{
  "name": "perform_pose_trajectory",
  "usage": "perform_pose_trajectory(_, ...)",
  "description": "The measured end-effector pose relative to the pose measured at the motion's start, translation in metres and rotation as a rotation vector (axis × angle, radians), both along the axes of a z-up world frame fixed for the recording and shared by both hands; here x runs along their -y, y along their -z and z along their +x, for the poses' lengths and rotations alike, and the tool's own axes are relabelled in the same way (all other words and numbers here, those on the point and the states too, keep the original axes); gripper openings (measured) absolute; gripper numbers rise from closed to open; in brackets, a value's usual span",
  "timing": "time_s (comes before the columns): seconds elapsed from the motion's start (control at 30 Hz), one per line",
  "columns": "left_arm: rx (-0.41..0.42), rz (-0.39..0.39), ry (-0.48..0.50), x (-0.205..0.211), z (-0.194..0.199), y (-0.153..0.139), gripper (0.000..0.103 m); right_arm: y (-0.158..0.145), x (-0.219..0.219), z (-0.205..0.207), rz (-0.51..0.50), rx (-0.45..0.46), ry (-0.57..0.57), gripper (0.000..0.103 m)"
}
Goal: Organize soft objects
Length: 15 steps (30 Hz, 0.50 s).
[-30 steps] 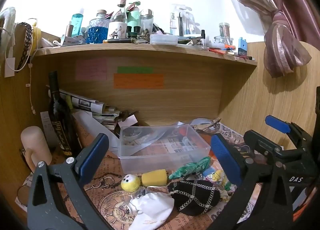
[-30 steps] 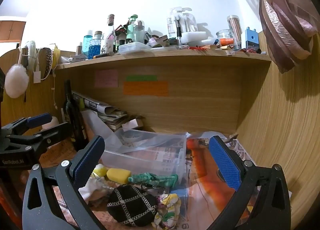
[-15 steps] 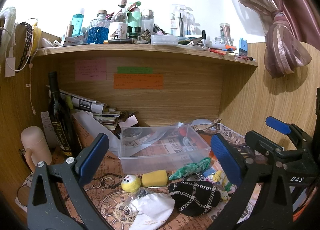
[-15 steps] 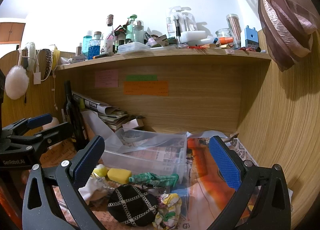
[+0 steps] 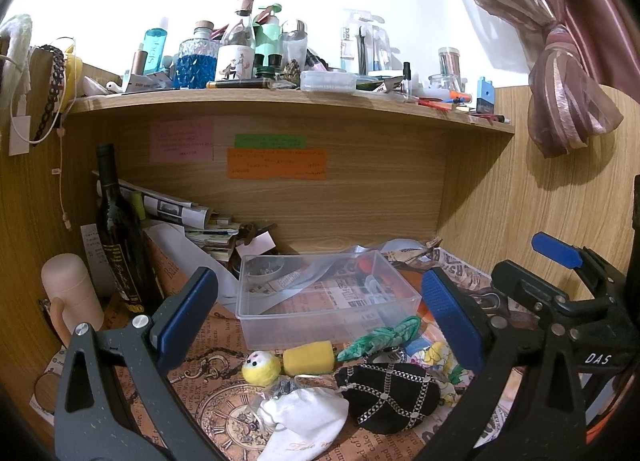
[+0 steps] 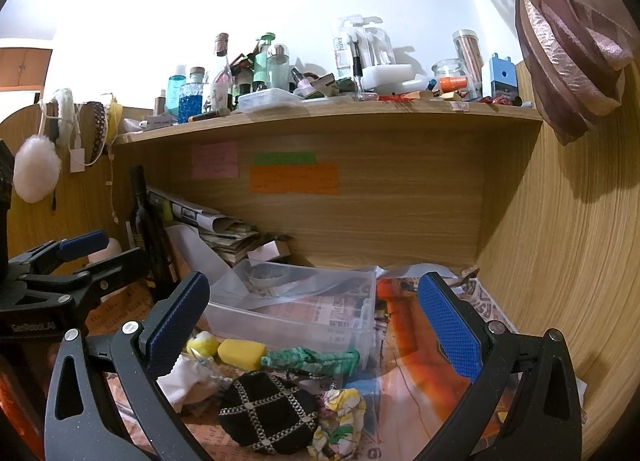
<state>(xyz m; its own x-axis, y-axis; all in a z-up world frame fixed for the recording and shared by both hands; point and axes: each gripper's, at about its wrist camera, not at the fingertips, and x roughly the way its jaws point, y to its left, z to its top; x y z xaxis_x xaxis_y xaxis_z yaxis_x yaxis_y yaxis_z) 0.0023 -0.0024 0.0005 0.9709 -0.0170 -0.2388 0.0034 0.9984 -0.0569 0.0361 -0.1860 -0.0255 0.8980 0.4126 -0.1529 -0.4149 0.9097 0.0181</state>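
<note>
A clear plastic box [image 5: 324,301] stands on the papered desk, also in the right wrist view [image 6: 296,313]. In front of it lie a yellow plush ball [image 5: 261,368], a yellow sponge [image 5: 309,357], a green scrunchie [image 5: 380,339], a black chain-patterned pouch [image 5: 390,395], a white drawstring bag [image 5: 304,419] and a floral scrunchie [image 6: 340,417]. My left gripper [image 5: 320,325] is open and empty above them. My right gripper [image 6: 312,325] is open and empty, hovering over the pouch [image 6: 268,417] and the green scrunchie [image 6: 312,359].
A dark wine bottle [image 5: 120,237] and a beige cup [image 5: 70,297] stand at the left. Rolled papers [image 5: 180,213] lie behind the box. A cluttered shelf [image 5: 280,93] runs overhead. Wooden walls close in on both sides.
Both grippers have barely shifted. The objects on the desk lie as before.
</note>
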Motion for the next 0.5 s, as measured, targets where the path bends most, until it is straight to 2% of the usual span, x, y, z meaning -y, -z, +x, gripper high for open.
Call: perform_pose_trajectory(0.5,0.008,-0.001,-0.001,-0.0011,-0.0022,-0.003,0.103,-0.0023,-0.0009,-0.0033,0.007,0.005,-0.004,0.103)
